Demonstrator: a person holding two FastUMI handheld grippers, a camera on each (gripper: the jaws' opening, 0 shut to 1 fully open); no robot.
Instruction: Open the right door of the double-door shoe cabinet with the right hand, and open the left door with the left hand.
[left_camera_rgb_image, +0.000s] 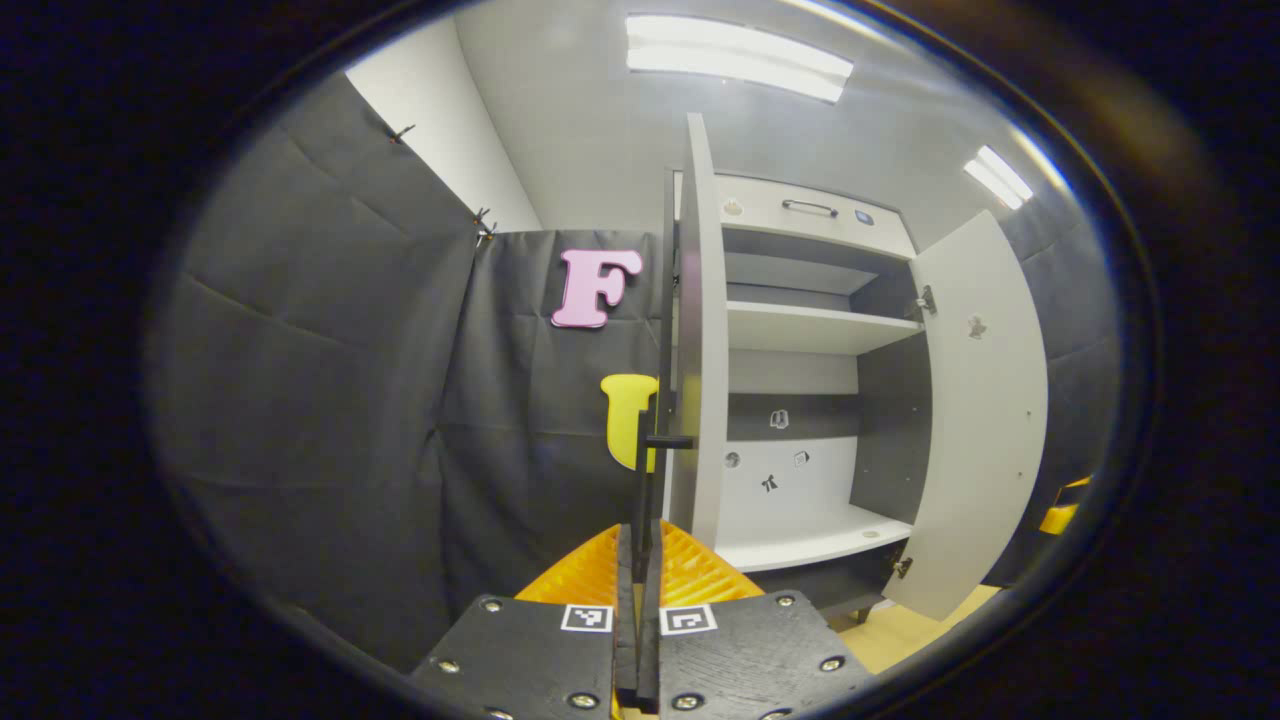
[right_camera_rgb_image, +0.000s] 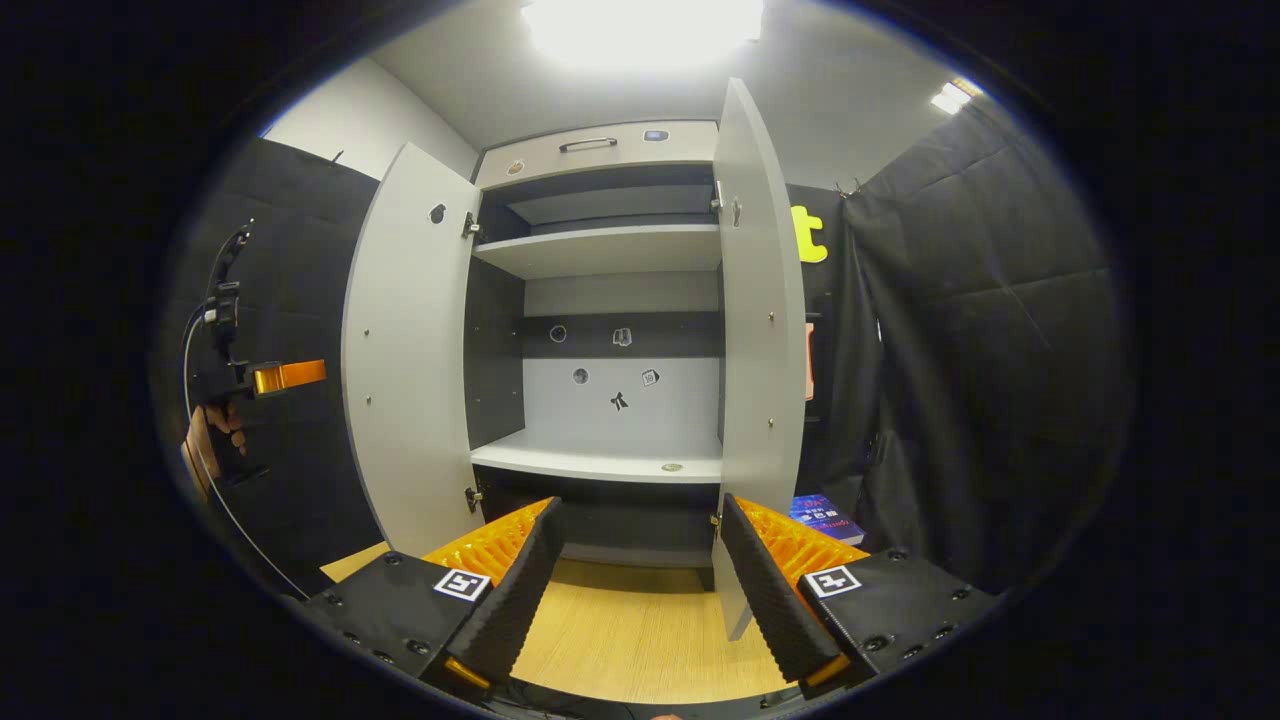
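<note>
The shoe cabinet (right_camera_rgb_image: 600, 250) has both doors swung open, and its shelves (right_camera_rgb_image: 600, 460) are bare. The left door (left_camera_rgb_image: 702, 330) faces me edge-on in the left gripper view. Its long black vertical handle (left_camera_rgb_image: 650, 400) runs down between the fingers of my left gripper (left_camera_rgb_image: 637, 555), which is shut on it. In the right gripper view the left gripper (right_camera_rgb_image: 285, 376) and the hand holding it sit beyond the left door (right_camera_rgb_image: 410, 350). My right gripper (right_camera_rgb_image: 640, 590) stands open low in front of the cabinet, apart from the right door (right_camera_rgb_image: 762, 330).
The right door (left_camera_rgb_image: 985, 400) hangs wide open in the left gripper view. A top drawer (right_camera_rgb_image: 600, 145) with a handle sits above the shelves. A book (right_camera_rgb_image: 825, 518) lies on the wooden floor (right_camera_rgb_image: 620, 630) to the cabinet's right. Black cloth walls close both sides.
</note>
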